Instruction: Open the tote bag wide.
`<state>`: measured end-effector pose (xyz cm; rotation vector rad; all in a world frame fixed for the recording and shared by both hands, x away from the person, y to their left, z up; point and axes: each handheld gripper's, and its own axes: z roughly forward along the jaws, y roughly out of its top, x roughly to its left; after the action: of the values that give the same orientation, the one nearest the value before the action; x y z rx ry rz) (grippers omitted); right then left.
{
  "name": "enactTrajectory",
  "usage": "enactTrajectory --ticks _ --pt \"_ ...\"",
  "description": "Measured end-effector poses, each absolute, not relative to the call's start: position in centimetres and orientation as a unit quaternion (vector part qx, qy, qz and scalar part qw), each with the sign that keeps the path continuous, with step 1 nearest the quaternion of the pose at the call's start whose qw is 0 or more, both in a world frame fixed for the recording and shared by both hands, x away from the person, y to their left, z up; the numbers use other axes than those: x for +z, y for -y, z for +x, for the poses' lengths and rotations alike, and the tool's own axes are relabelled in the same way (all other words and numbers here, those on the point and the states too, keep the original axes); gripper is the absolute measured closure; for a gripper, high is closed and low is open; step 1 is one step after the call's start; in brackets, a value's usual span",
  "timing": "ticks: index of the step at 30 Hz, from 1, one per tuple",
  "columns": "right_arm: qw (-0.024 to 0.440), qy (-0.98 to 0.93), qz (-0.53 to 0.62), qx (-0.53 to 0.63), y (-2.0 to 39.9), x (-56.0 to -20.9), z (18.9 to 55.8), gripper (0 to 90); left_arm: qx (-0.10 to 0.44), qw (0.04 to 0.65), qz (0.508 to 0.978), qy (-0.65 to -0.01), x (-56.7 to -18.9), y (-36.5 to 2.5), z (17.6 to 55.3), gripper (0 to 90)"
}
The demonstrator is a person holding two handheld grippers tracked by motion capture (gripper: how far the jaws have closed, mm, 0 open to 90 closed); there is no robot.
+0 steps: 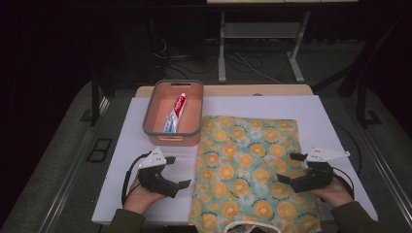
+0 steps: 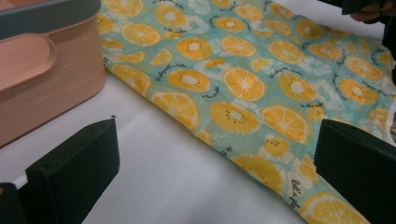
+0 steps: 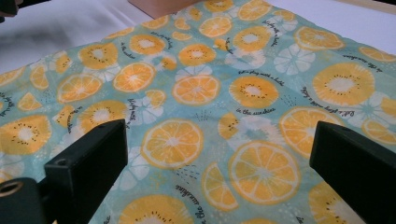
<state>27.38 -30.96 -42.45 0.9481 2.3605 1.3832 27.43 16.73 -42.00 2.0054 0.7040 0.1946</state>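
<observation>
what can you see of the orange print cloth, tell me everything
The cloth is thin teal fabric printed with orange slices, white blossoms and small black script. It lies flat and spread on the white table, with a few soft creases. Its near edge, with a curved cut-out, hangs past the table's front. Its far left corner lies close to the pink basket; contact is unclear. The right tongs are over its right side, jaws open, gripping nothing.

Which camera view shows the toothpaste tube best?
The high view: the toothpaste tube lies in full sight inside the pink basket. The left gripper view gives the basket's outer wall, its inside hidden. The right gripper view catches a corner of the basket.
</observation>
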Motion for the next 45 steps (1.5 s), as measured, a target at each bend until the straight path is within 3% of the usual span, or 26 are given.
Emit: enactTrajectory --ticks 21,38,43,44,45 --pt "0.129 -0.806 0.331 0.473 31.0 -42.4 27.4 3.9 0.076 0.457 0.843 -0.275 -42.7 -13.3 27.6 0.0" --pt "0.129 -0.806 0.333 0.472 31.0 -42.4 27.4 3.9 0.055 0.401 0.869 -0.284 -45.3 -10.4 28.6 0.0" --pt "0.131 -0.806 0.333 0.472 31.1 -42.4 27.4 3.9 0.049 0.400 0.871 -0.279 -45.3 -10.3 28.5 7.3" --pt "0.130 -0.805 0.334 0.472 31.1 -42.4 27.4 3.9 0.054 0.397 0.872 -0.280 -45.4 -10.3 28.4 14.6" --pt "0.131 -0.805 0.334 0.473 31.1 -42.4 27.4 3.9 0.054 0.397 0.872 -0.280 -45.4 -10.3 28.4 15.4"
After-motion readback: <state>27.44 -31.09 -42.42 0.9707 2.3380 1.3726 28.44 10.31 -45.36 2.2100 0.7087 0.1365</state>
